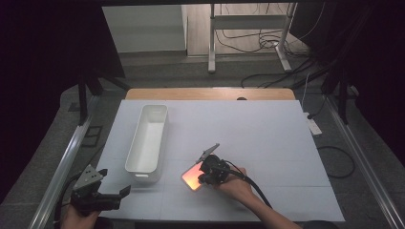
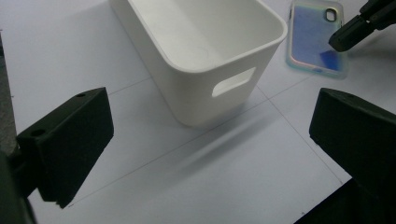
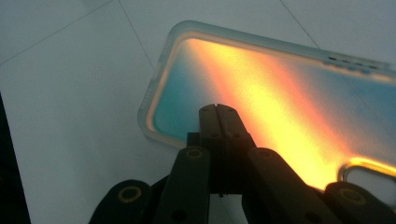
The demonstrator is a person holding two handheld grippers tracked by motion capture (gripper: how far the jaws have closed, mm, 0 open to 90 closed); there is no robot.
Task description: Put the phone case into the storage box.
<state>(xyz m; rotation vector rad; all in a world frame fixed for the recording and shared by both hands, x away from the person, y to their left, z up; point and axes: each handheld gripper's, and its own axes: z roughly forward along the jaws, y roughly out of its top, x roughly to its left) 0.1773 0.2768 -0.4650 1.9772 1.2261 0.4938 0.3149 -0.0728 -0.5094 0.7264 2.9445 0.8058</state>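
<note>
An iridescent phone case [image 1: 191,179] lies flat on the white table, just right of a white bin's near end. In the right gripper view the phone case [image 3: 289,88] glows orange and teal. My right gripper [image 3: 218,111] is shut, jaws pressed together with nothing between them, tips over the case's near end; whether they touch it I cannot tell. From above, the right gripper [image 1: 202,175] sits at the case's right edge. My left gripper [image 1: 114,185] hovers open at the table's near left corner, aimed at the bin. Its view shows the left gripper [image 2: 210,140] and the case [image 2: 310,42].
The long white bin [image 1: 142,174] stands empty left of centre, a handle slot in its near wall [image 2: 196,93]. The white table surface [image 1: 267,138] stretches to the right and back. Metal rails, cables and a stand lie beyond the table edges.
</note>
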